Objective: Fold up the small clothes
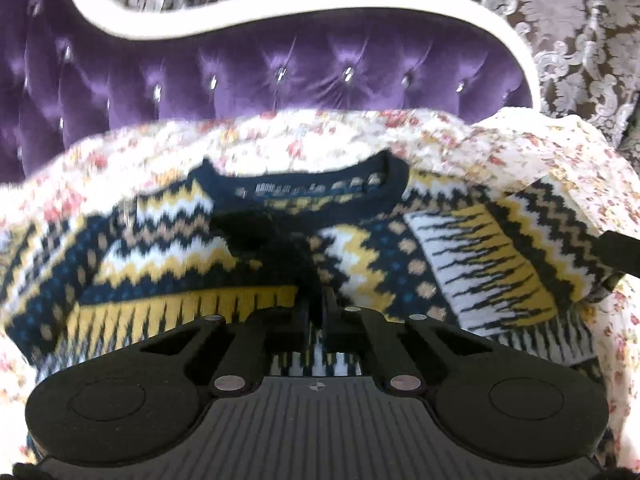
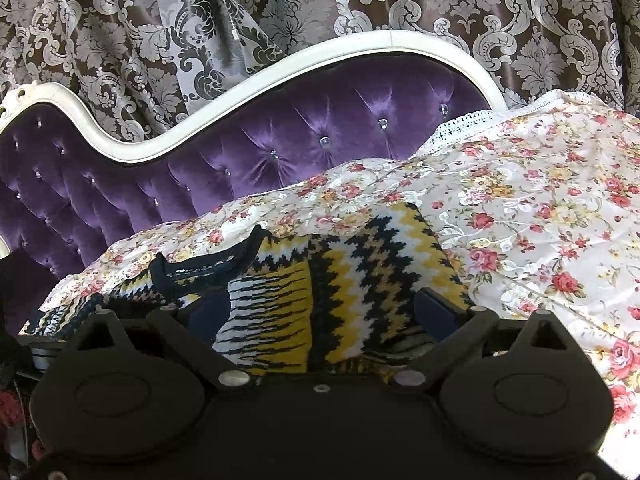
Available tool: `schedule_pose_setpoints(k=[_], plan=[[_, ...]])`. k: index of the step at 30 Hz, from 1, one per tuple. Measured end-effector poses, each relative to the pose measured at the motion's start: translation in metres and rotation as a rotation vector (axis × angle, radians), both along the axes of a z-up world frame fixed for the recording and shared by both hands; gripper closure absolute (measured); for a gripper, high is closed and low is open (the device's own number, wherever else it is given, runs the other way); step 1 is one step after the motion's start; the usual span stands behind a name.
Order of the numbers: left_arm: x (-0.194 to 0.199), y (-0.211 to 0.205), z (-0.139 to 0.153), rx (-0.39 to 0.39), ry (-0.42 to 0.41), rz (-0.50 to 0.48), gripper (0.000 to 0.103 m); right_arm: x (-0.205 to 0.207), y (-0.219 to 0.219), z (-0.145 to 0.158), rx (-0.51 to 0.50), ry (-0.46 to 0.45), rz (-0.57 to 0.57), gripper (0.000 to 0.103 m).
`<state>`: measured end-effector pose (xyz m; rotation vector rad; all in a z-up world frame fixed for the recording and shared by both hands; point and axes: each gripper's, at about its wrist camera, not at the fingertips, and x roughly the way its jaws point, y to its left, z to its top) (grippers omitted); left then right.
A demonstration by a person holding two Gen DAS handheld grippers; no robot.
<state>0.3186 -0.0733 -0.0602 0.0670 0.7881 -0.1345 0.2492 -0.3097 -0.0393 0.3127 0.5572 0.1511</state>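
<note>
Starting on the left, holding the left gripper (image 1: 318, 300) squeezed tight, with its two black fingers (image 1: 308, 312) pressed side by side and almost no gap showing. Pointing it down at the middle of a small knitted sweater (image 1: 400, 260) with zigzags in dark blue, yellow, white and tan. Not showing clearly whether any wool is being caught between the tips, because that spot is dark and blurry.

Seeing the sweater lying spread out on a flowery bed cover (image 1: 520, 148). Seeing its dark blue collar (image 1: 320, 184) lying on the far side, toward a shiny purple headboard (image 1: 280, 80) with little sparkly buttons.

Moving over to the right, holding the right gripper (image 2: 322, 310) wide apart, with one finger (image 2: 208, 312) sitting at each side of the sweater's edge. Seeing the stripy yellow and white part of the sweater (image 2: 360, 272) lying between those two fingers, with nothing being pinched. Seeing the flowery bed cover (image 2: 540, 200) stretching away on the right, with a white lacy edge at the far end.

Looking past the bed, seeing a curvy white frame (image 2: 280, 68) running along the top of the purple headboard (image 2: 320, 136), and a brown curtain (image 2: 400, 0) with silvery leaves hanging behind it.
</note>
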Motion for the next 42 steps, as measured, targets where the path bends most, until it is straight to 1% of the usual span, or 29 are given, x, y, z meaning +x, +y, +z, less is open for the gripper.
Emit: schedule_pose_setpoints(k=[1, 5, 8, 14, 16, 19, 22, 28, 32, 33, 34, 35, 39, 41, 42], plan=[[-0.002, -0.001, 0.005, 0.006, -0.016, -0.009, 0.098, 0.000, 0.000, 0.000, 0.000, 0.000, -0.001, 0.004], [-0.003, 0.004, 0.026, -0.012, -0.060, -0.032, 0.098, 0.000, -0.004, 0.000, 0.004, 0.001, -0.016, 0.004], [-0.003, 0.008, 0.043, -0.005, -0.089, -0.045, 0.098, 0.001, -0.010, -0.001, 0.022, 0.011, -0.043, 0.004], [0.001, 0.030, 0.066, 0.036, -0.133, -0.011, 0.098, 0.003, -0.028, -0.004, 0.070, 0.038, -0.112, 0.004], [0.004, 0.038, 0.066, 0.053, -0.139, 0.008, 0.098, 0.004, -0.030, -0.006, 0.073, 0.049, -0.124, 0.004], [0.009, 0.051, 0.061, 0.060, -0.118, 0.032, 0.098, 0.006, -0.028, -0.008, 0.077, 0.064, -0.117, 0.004], [0.013, 0.061, 0.048, 0.069, -0.090, 0.056, 0.098, 0.007, -0.021, -0.009, 0.054, 0.071, -0.092, 0.004], [0.015, 0.076, 0.022, 0.050, -0.023, 0.092, 0.098, 0.008, -0.016, -0.010, 0.038, 0.082, -0.070, 0.004], [0.015, 0.082, 0.009, 0.049, 0.002, 0.108, 0.092, 0.008, -0.016, -0.011, 0.034, 0.086, -0.071, 0.004], [0.015, 0.084, 0.007, 0.045, 0.008, 0.113, 0.092, 0.009, -0.016, -0.011, 0.032, 0.087, -0.072, 0.004], [0.015, 0.086, 0.004, 0.043, 0.016, 0.121, 0.086, 0.009, -0.016, -0.011, 0.031, 0.089, -0.073, 0.004], [0.015, 0.088, 0.002, 0.044, 0.024, 0.129, 0.076, 0.009, -0.016, -0.011, 0.029, 0.090, -0.074, 0.004], [0.011, 0.094, -0.002, 0.045, 0.024, 0.155, 0.067, 0.009, -0.015, -0.012, 0.024, 0.092, -0.073, 0.004], [0.008, 0.101, -0.001, 0.033, 0.018, 0.176, 0.061, 0.010, -0.015, -0.012, 0.018, 0.092, -0.071, 0.004], [0.008, 0.103, 0.000, 0.026, 0.017, 0.184, 0.061, 0.010, -0.014, -0.012, 0.016, 0.093, -0.071, 0.004]])
